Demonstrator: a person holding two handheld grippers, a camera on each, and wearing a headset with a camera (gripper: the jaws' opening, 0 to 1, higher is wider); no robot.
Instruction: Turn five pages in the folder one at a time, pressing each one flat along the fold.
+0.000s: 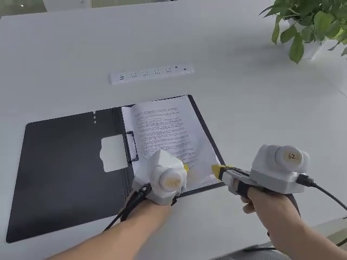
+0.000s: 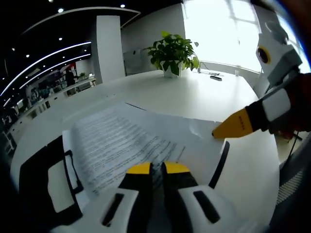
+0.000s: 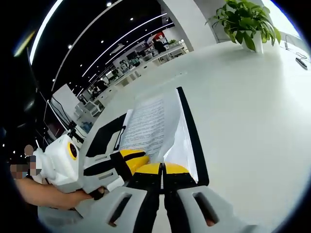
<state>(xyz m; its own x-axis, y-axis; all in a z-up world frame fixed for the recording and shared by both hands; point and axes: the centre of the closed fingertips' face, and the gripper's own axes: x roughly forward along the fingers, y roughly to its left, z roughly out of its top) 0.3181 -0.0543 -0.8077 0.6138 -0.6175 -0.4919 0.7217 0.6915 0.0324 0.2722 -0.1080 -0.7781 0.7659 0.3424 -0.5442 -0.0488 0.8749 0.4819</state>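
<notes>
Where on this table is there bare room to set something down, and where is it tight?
Bare table: between the power strip and the plant, right of the folder, and left of its black cover. Crowded: the lower edge of the page, where the left gripper and right gripper sit.

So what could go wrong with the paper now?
The right gripper seems to pinch only the corner of the top page, so a hard pull might tear or crease it. The left gripper rests with its jaws shut on that same page. Lifting the page could crumple it unless that gripper moves off first.
</notes>
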